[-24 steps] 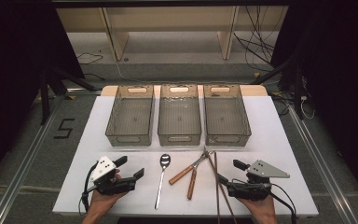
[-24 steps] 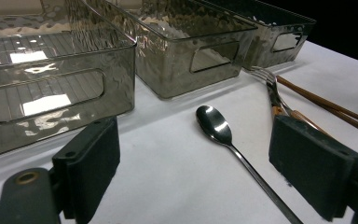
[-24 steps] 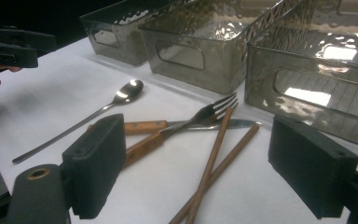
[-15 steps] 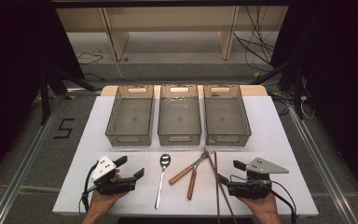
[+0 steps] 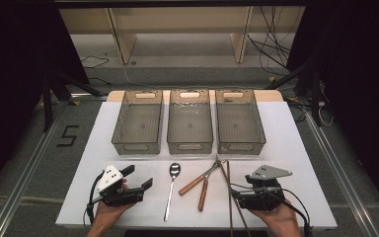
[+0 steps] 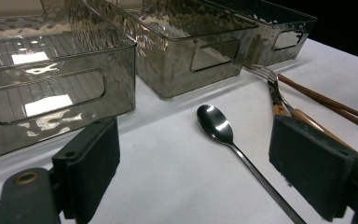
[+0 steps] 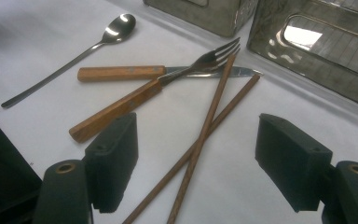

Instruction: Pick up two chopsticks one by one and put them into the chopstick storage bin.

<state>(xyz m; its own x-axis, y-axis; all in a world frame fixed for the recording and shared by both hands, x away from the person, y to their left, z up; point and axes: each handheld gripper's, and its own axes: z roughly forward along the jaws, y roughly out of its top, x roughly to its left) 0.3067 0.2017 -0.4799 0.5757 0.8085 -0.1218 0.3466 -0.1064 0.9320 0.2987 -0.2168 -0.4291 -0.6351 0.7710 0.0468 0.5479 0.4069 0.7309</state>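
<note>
A steel spoon (image 5: 170, 195) (image 6: 214, 123) (image 7: 116, 25) lies on the white table (image 5: 301, 148). To its right a wooden-handled knife (image 5: 191, 184) (image 7: 116, 73) and fork (image 5: 203, 195) (image 7: 116, 112) cross each other. Two brown chopsticks (image 5: 229, 197) (image 7: 209, 121) lie beside them. My left gripper (image 5: 138, 177) (image 6: 200, 163) rests near the front edge, left of the spoon, open and holding nothing. At the front right my right gripper (image 5: 242, 187) (image 7: 200, 158) is open, and the chopsticks lie on the table between its jaws, clear of the pads.
Three smoky transparent bins stand in a row at the back, all empty: left (image 5: 137, 146), middle (image 5: 190, 145), right (image 5: 241, 146). The fork tines and chopstick tips lie close to the right bin's front wall. Dark floor and cables surround the table.
My right gripper has edged slightly left toward the chopsticks. The left gripper and the cutlery have not moved.
</note>
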